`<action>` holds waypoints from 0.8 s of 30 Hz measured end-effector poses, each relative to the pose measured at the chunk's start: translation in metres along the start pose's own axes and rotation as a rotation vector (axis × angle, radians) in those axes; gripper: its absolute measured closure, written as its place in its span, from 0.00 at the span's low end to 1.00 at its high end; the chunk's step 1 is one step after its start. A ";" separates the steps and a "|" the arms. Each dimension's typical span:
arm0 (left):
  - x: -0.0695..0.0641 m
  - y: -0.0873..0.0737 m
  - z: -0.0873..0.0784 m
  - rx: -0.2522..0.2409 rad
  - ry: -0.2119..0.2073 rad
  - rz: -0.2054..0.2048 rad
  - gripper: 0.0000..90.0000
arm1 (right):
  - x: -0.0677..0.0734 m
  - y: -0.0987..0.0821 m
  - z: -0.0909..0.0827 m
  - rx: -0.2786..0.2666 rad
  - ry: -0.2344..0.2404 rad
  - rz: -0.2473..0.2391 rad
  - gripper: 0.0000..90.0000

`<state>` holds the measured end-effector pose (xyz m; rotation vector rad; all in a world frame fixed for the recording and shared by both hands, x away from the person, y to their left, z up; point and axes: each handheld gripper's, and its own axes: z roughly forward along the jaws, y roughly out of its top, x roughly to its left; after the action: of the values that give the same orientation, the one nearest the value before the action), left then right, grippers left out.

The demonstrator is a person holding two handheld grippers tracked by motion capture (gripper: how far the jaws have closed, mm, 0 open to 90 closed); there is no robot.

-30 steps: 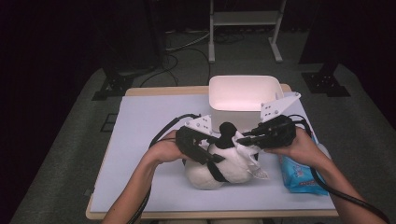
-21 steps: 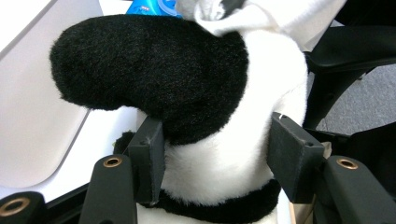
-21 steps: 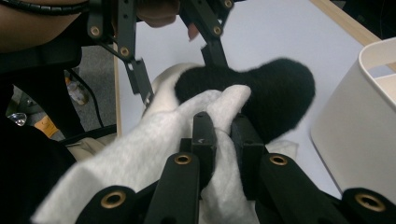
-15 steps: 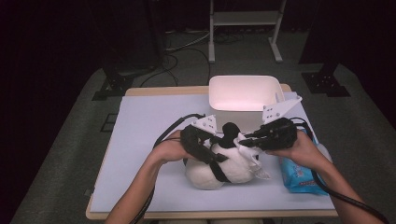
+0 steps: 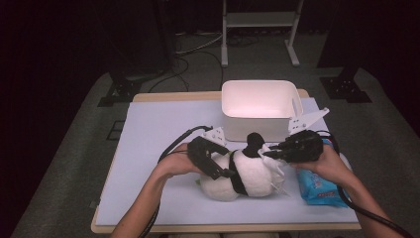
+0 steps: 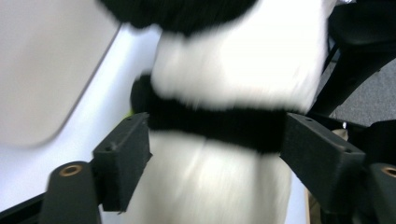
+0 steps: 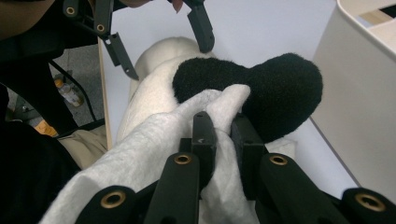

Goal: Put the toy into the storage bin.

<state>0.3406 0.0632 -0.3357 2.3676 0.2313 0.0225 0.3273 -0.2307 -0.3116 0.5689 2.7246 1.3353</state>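
Note:
A white plush toy (image 5: 250, 176) with black bands and a black ear (image 7: 280, 88) lies on the table's near middle. My left gripper (image 5: 225, 171) comes at it from the left. In the left gripper view its jaws (image 6: 217, 140) straddle the toy's body at a black band (image 6: 215, 126). They have just been opening and stand wide, with the toy between them. My right gripper (image 5: 267, 153) reaches in from the right. It is shut (image 7: 223, 130) on a fold of white fleece cloth (image 7: 154, 140) draped over the toy.
A white bin (image 5: 257, 121) stands just behind the toy. A blue packet (image 5: 317, 186) lies at the right, under my right hand. The pale table cover (image 5: 158, 134) stretches bare to the left. A cable (image 5: 176, 144) trails from the left gripper.
The left gripper's jaws now stand wider around the toy. The right gripper has sunk a little toward the toy, still pinching the cloth.

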 end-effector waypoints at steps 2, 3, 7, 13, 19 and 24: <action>0.002 -0.003 0.000 0.006 0.003 -0.011 0.23 | 0.000 -0.002 -0.001 0.003 -0.002 0.007 0.90; 0.003 -0.006 0.001 0.020 0.002 -0.019 0.22 | -0.002 -0.004 -0.001 0.002 -0.002 0.011 0.90; 0.007 -0.012 0.004 0.029 -0.005 -0.044 0.19 | -0.004 -0.009 -0.002 0.002 -0.006 0.024 0.90; 0.002 -0.010 0.007 0.026 -0.006 -0.019 0.34 | -0.004 -0.005 -0.001 0.011 -0.017 0.014 0.90; -0.001 -0.004 0.010 0.042 0.004 -0.004 0.35 | -0.001 0.001 0.001 0.010 -0.017 0.000 0.90; -0.002 0.000 0.013 0.048 0.004 0.003 0.34 | 0.000 0.005 0.005 0.006 -0.012 -0.008 0.90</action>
<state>0.3400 0.0534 -0.3449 2.4156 0.2324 0.0233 0.3296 -0.2241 -0.3107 0.5637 2.7189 1.3180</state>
